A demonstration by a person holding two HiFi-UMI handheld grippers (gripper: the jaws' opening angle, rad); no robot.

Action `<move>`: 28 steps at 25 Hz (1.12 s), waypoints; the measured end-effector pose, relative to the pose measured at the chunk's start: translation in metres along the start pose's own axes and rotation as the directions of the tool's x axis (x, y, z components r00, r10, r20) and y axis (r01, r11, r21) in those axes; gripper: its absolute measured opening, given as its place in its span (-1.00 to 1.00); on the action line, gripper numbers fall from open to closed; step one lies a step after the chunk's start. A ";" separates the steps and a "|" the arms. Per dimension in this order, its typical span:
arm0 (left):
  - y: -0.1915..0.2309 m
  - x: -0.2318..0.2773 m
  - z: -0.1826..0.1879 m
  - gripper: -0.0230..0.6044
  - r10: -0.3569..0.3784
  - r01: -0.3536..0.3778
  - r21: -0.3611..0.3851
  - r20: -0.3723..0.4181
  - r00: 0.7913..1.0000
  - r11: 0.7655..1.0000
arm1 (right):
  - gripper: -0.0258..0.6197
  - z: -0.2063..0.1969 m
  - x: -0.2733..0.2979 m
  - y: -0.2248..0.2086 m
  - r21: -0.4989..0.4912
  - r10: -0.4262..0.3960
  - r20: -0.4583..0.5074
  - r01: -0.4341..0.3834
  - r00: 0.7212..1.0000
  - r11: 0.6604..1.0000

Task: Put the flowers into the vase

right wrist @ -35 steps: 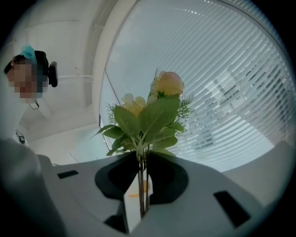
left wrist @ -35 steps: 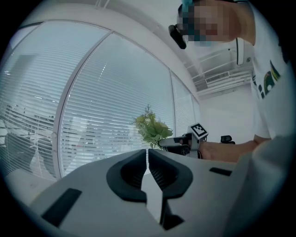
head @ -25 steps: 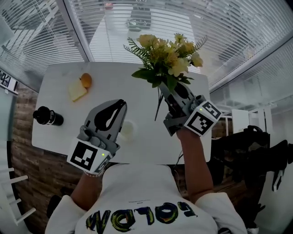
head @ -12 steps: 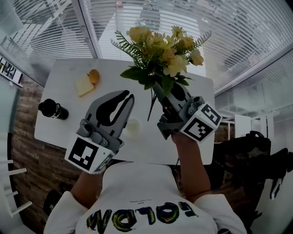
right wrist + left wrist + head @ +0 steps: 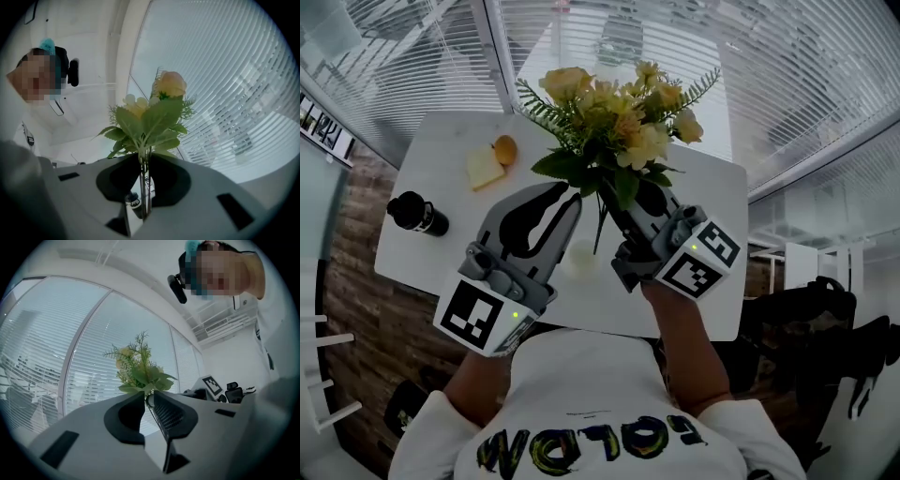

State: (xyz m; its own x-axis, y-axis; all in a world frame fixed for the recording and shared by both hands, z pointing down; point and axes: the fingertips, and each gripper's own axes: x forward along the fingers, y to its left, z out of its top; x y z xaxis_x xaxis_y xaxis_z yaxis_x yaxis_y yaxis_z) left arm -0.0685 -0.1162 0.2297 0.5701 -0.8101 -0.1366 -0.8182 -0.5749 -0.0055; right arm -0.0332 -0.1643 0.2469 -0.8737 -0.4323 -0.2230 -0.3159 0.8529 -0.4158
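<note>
While my right gripper is clamping the thin stems of the flowers, the yellow blooms and green leaves are standing up above its jaws, over the far part of the white table. In the right gripper view both jaws are pressing on the stems from the two sides. The lower ends of the stems are hanging free on my side of the jaws.

My left gripper is hovering just beside the bouquet. Its jaws have just been opening and are standing a little apart, with nothing between them.

The vase, a pale round vessel, is standing on the table. In the head view it is showing between the two grippers, near the stem ends. Farther left, a black bottle, a slice of bread and an orange are resting on the table, well apart from the vase.
</note>
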 end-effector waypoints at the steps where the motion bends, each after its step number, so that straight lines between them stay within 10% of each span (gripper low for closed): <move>1: 0.001 -0.001 -0.004 -0.69 0.002 -0.002 -0.002 -0.003 1.000 1.000 | -0.71 -0.005 0.001 -0.001 0.002 0.002 -0.001 -0.002 1.000 1.000; 17: -0.006 -0.042 -0.084 -0.56 -0.015 0.007 -0.084 -0.094 0.995 0.996 | -0.70 -0.072 -0.006 -0.002 -0.008 -0.030 -0.019 0.030 0.999 1.000; 28: -0.027 -0.052 -0.172 -0.02 -0.042 0.028 -0.052 -0.298 0.954 0.998 | -0.69 -0.093 -0.008 -0.012 0.007 -0.049 -0.020 0.049 0.999 0.999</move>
State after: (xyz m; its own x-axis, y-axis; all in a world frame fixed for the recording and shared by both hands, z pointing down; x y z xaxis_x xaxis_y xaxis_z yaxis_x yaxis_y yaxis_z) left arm -0.0628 -0.0785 0.4074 0.6004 -0.7824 0.1655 -0.7969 -0.6026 0.0420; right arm -0.0570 -0.1438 0.3352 -0.8644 -0.4679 -0.1844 -0.3562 0.8284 -0.4323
